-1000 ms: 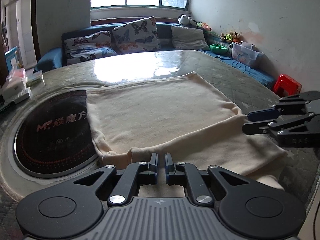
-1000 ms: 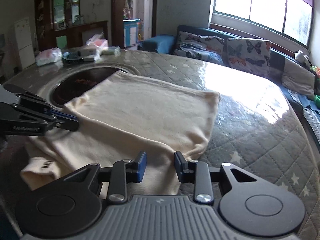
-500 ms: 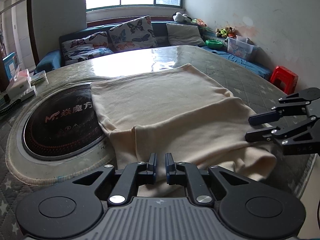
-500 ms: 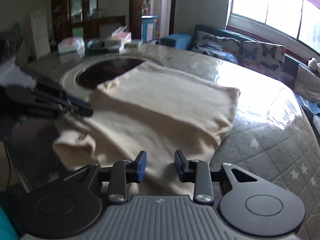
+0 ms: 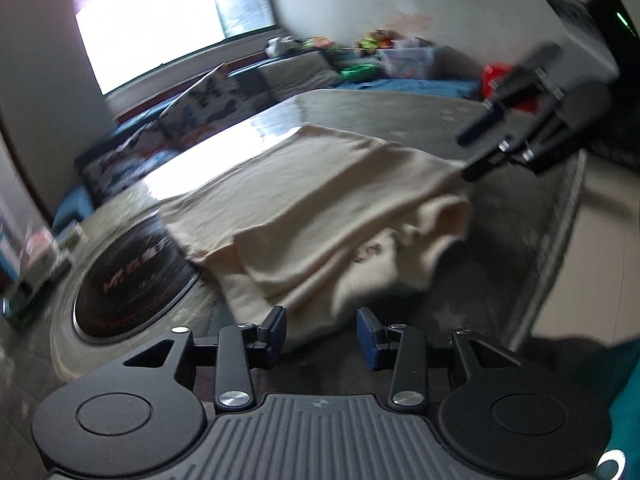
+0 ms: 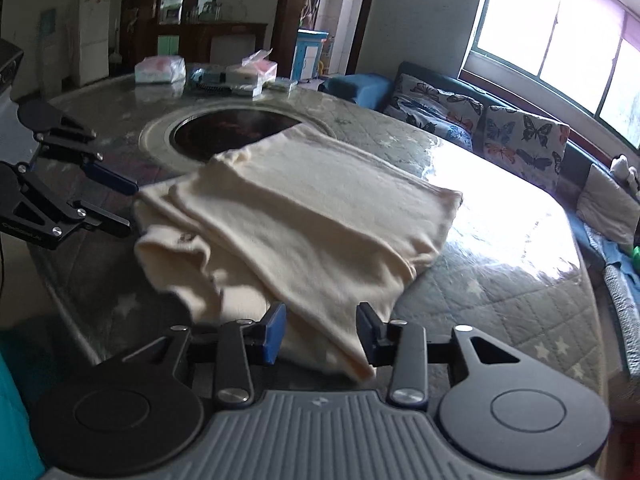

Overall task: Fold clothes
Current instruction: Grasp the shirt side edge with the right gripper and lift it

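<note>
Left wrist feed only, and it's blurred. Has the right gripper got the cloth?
Observer: No. In the right wrist view the right gripper is open, jaws wide. The near corner of the cloth hangs between them, unpinched.
Operator: And my left gripper, seen from that side?
Observer: The left gripper is open too. Its tips sit beside the cloth's bunched end. Whether they touch it, I can't tell.
Operator: Anything behind the hob? It's all smear here.
Observer: Packets and boxes at the table's far edge, beyond the hob, well apart from the cloth.
</note>
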Action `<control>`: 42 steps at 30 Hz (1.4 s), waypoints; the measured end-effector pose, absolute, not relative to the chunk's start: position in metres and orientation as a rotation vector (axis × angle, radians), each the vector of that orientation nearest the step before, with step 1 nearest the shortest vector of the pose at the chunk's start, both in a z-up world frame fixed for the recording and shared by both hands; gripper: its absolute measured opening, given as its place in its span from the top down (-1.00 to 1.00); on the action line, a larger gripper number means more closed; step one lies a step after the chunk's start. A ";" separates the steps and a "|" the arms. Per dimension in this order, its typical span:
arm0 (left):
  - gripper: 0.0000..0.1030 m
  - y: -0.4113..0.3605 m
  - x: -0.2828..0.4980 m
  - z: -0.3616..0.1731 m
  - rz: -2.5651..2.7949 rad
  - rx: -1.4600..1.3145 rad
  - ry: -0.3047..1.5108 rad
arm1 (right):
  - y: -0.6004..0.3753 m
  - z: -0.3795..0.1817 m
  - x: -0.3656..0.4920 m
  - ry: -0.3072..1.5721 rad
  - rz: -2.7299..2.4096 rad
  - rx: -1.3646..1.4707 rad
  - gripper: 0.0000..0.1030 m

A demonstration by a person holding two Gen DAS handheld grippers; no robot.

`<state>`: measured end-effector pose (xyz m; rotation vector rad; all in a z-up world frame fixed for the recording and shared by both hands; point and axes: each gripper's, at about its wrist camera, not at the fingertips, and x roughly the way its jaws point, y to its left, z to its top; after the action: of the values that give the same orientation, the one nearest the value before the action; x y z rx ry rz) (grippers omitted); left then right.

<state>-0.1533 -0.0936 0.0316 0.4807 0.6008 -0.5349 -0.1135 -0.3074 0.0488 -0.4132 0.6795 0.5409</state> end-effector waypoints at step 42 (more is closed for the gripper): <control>0.81 -0.077 -0.126 0.016 -0.522 0.443 0.559 | -0.281 0.039 -0.078 0.657 0.640 -0.365 0.80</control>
<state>-0.1263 -0.0766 0.0159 0.4434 0.5591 -0.5222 -0.0779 -0.2809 0.0389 -0.3646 0.6567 0.6395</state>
